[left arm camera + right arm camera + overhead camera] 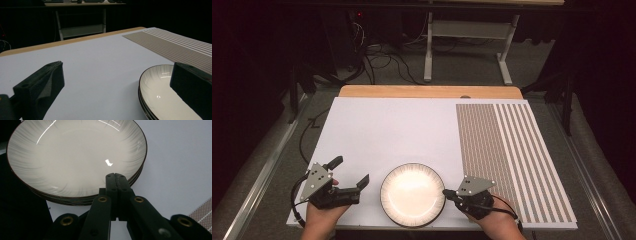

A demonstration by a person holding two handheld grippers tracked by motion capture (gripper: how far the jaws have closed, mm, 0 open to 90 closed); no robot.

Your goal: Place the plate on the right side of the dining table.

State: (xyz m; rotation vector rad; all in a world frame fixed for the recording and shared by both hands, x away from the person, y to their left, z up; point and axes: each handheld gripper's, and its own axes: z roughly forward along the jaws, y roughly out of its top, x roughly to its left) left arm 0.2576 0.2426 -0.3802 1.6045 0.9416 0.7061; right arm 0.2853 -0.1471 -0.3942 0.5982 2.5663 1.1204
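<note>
A stack of white plates (412, 194) with dark rims and fine grey ribbing sits at the front middle of the white table surface (387, 130). My left gripper (351, 170) rests just left of the stack, open wide with nothing between its jaws. In the left gripper view (117, 72) the stack (162, 97) lies behind its right jaw. My right gripper (445, 192) is at the stack's right rim. In the right gripper view (115, 174) its jaws are shut together with the tips over the near rim of the top plate (75, 157).
A panel of brown and white stripes (507, 150) covers the right part of the surface. A wooden edge (427, 91) runs along the far side. Beyond it stand a metal table frame (467, 45) and cables on the floor (377, 65).
</note>
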